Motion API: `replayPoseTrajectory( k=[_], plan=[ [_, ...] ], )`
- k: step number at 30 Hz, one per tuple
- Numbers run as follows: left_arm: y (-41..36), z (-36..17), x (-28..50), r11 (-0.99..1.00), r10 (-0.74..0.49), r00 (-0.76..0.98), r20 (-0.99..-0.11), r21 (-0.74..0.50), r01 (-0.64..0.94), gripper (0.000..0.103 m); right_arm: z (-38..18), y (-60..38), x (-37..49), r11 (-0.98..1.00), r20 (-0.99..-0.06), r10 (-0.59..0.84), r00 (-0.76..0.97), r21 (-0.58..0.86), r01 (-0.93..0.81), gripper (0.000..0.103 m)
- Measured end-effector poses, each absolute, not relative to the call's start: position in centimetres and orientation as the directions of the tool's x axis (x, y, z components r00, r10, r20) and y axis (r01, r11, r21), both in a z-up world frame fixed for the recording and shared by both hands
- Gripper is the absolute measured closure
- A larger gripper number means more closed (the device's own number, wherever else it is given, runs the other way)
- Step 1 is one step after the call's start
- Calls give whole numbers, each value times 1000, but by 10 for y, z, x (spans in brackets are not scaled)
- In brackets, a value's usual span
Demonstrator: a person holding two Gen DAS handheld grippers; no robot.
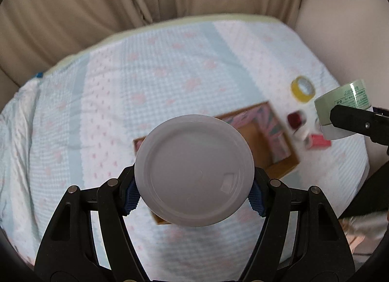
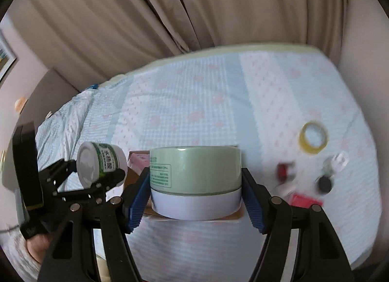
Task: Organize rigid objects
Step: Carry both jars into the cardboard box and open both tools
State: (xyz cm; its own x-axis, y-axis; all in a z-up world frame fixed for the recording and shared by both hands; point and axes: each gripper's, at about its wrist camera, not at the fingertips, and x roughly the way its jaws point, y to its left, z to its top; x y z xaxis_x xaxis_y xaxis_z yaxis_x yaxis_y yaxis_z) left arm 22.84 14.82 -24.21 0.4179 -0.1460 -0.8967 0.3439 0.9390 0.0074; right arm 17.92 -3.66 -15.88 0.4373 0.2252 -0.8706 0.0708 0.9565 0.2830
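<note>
The white jar point(image 1: 194, 170) in the left tool point(image 1: 194, 197) shows only its round flat end in the left wrist view, and it hides most of the open box point(image 1: 277, 141) lying on the bed point(image 1: 121, 87) beneath. From the right wrist view the same jar point(image 2: 102, 165) has a green label with writing too blurred to read, and part of the hand point(image 2: 34, 245) on that tool shows at the lower left edge.

The right tool point(image 2: 195, 192) grasps a wider green tub point(image 2: 195, 172) with a white lower band, its blue pads pressing both sides; the tub's printed text is too small to make out, and it covers the box behind it. Both tools point steeply down over the bed — each clenched on its container, both held above the sheet.

On the bed to the right lie a yellow tape roll point(image 2: 313, 140), a dark red item point(image 2: 285, 171), a pink-red box point(image 2: 304, 200) and a black round piece point(image 2: 324, 184) — all smeared by blur. Beige curtains point(image 2: 170, 14) hang behind.
</note>
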Motion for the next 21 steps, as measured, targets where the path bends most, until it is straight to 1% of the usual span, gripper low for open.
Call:
replayPoseTrajectory(
  k=[1, 6, 9, 12, 15, 17, 21],
  plan=[
    [156, -254, 232, 937, -145, 399, -905, 4, 350, 35, -172, -27, 183, 949, -883, 228, 410, 295, 108, 37],
    [175, -305, 243, 931, -133, 318, -939, -9, 365, 35, -219, -1, 196, 930, -919, 248, 308, 314, 188, 37],
    [176, -330, 252, 930, -134, 281, -950, -22, 368, 35, -240, 11, 202, 936, -937, 233, 259, 288, 202, 37],
    [168, -354, 260, 925, -113, 272, -956, -2, 380, 35, -268, 11, 212, 943, -953, 218, 210, 261, 205, 37],
    [158, -384, 271, 922, -91, 261, -961, 18, 386, 35, -307, 9, 228, 954, -964, 203, 174, 235, 187, 37],
    [156, -403, 279, 925, -91, 246, -965, 10, 380, 35, -332, 5, 236, 955, -966, 206, 157, 233, 183, 37],
    [149, -426, 287, 921, -80, 219, -972, 13, 390, 35, -370, -1, 249, 952, -972, 207, 111, 226, 206, 37]
  ],
)
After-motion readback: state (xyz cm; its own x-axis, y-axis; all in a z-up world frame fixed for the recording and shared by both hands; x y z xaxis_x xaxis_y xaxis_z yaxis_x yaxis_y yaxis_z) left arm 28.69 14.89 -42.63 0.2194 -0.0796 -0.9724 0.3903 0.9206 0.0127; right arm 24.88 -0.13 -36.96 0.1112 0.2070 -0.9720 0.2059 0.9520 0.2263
